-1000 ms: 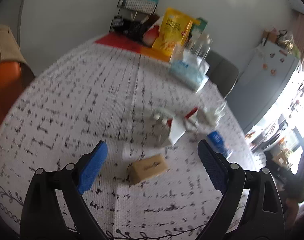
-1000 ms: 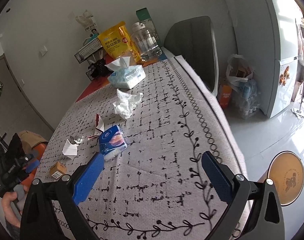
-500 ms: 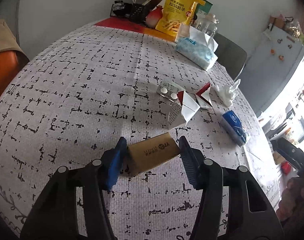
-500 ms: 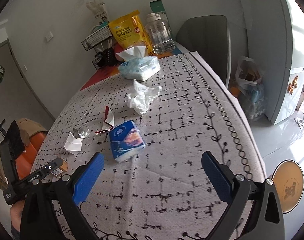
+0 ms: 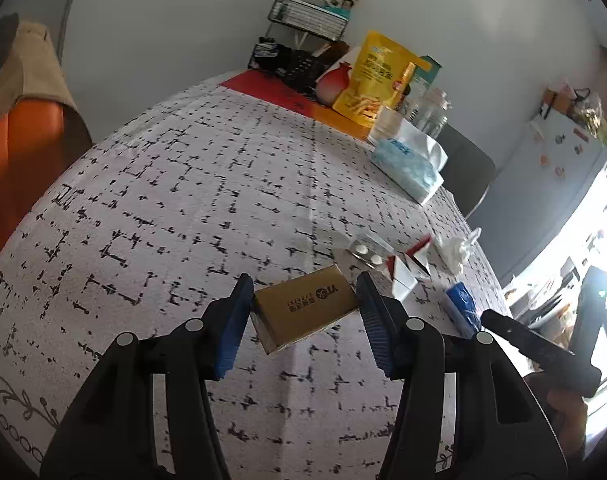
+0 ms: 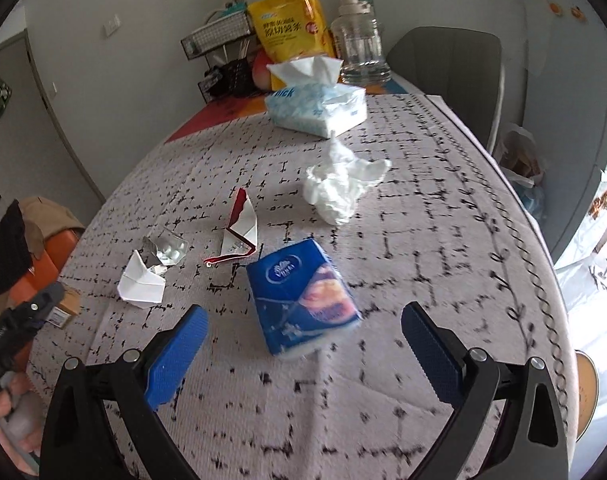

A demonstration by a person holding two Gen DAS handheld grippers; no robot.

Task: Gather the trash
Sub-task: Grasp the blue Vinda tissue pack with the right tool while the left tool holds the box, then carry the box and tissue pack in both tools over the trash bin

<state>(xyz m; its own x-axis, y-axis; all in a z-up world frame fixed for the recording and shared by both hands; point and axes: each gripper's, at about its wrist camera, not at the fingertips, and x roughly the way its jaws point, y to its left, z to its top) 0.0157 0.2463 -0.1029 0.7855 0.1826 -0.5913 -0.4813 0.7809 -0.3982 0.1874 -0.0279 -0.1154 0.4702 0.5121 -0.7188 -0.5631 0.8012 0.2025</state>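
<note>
Left gripper [image 5: 303, 320] pinches the box [image 5: 305, 314] across its long axis, lifted off the table [image 5: 183, 208]; right gripper [image 6: 303, 350] is spread, blue pack [image 6: 303, 298] dead ahead between its fingers, long axis pointing away.

Daylight floods in from 3 o'clock in both views, blowing out the right edges to white glare. The surface [image 5: 223, 208] is evenly lit, with soft shadows. Fisheye bending curves the edges and black corners frame each view. The blue tissue pack [image 6: 303, 300] looks slightly motion-blurred.
</note>
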